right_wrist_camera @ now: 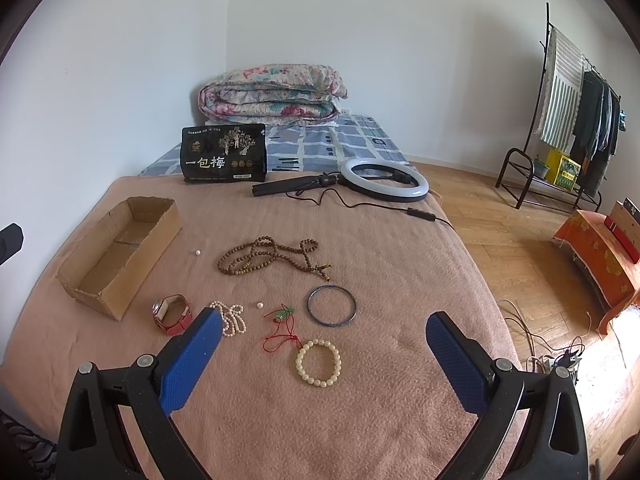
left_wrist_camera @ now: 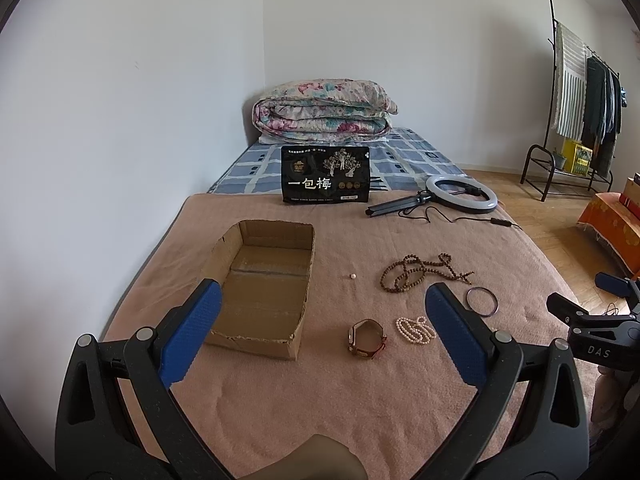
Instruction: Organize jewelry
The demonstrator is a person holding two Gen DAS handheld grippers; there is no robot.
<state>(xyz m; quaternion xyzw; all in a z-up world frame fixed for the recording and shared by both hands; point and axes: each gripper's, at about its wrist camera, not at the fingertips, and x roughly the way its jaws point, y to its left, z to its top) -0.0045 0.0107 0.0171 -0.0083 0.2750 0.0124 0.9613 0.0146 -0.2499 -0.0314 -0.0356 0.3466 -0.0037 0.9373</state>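
Both of my grippers hang over the bed with their jaws spread wide and nothing between them: the left gripper faces the cardboard box, the right gripper faces the scattered jewelry. The box is empty, so by my reckoning the sorting has not begun.

The pieces all lie on the pink blanket, to the right of the box. Nearest it is the red-strapped watch, then the pearl strand, a loose pearl, the red cord with a green charm, the blue bangle and the cream bead bracelet. Farther back sit the brown prayer beads and a second loose pearl, close to the box.

What worries me is the soft blanket — wide pads pressing down could bunch the pile and push a small pearl away instead of pinching it. The red cord lies just beside the cream bracelet and close to the bangle, so a careless close may drag two pieces at once. The prayer beads are looped over themselves — lifted by one strand, they could trail and snag on the box wall.
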